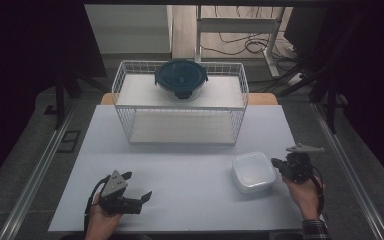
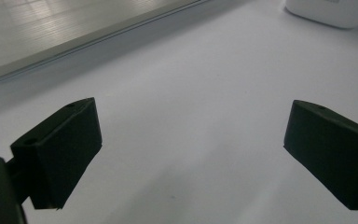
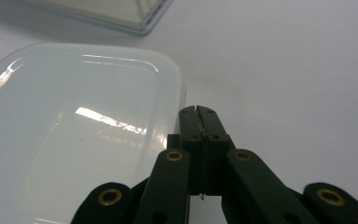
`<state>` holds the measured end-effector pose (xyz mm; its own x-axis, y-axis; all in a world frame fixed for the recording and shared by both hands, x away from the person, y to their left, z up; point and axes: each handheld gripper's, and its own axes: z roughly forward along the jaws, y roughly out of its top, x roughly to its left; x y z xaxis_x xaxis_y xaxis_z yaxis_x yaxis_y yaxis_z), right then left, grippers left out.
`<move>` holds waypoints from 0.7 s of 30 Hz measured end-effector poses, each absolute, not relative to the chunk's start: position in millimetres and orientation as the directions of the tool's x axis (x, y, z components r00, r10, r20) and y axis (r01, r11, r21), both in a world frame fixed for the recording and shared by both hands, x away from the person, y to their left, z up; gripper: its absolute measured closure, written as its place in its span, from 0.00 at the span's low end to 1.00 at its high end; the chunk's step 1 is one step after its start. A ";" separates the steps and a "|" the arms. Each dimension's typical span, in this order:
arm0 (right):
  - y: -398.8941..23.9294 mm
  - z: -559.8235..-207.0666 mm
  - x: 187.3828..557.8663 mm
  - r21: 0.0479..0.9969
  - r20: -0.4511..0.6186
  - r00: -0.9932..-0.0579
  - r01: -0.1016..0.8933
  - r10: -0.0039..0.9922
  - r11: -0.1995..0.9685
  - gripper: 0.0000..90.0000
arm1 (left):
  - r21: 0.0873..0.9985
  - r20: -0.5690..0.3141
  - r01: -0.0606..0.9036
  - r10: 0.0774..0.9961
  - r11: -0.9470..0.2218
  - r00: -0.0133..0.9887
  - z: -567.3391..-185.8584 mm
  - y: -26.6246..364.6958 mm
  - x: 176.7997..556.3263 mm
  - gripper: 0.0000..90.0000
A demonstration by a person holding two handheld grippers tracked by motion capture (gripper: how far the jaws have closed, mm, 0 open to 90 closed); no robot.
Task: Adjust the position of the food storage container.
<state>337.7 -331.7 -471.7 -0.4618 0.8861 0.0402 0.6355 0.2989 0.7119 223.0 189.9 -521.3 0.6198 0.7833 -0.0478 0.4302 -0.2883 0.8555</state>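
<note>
A white square lidded container (image 1: pixel 253 171) rests on the pale table at the right front; its lid (image 3: pixel 74 135) spreads across the left half of the right gripper view. My right gripper (image 1: pixel 276 163) is shut with nothing in it, its tip (image 3: pixel 199 112) right beside the container's right edge. My left gripper (image 1: pixel 137 186) lies low over the table's left front, open, its two fingers (image 2: pixel 60 149) wide apart above bare table. A round glass bowl with a dark teal clip lid (image 1: pixel 181 77) stands on the top shelf of a white wire rack (image 1: pixel 180 102).
The wire rack takes up the back middle of the table (image 1: pixel 180 170); its lower shelf holds nothing. Metal rails (image 1: pixel 40 165) run along both sides of the table. Behind the rack are a desk frame and cables on the floor.
</note>
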 end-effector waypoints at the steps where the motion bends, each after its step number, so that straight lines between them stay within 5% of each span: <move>1: -328.5 -471.8 335.8 0.711 0.040 -0.470 0.633 0.882 0.305 0.99 | 0.855 -0.047 0.430 0.783 -0.289 0.620 -521.3 189.9 222.9 0.04; 21: -261.6 -478.4 309.5 0.663 0.116 -0.647 0.615 0.753 0.427 0.99 | 0.851 -0.052 0.439 0.787 -0.287 0.615 -521.2 191.4 223.6 0.05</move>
<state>309.5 -261.6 -478.4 -0.6473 0.7534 0.1158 0.6151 0.4265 0.6631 223.6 191.4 -521.2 0.6147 0.7870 -0.0518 0.4391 -0.2869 0.8514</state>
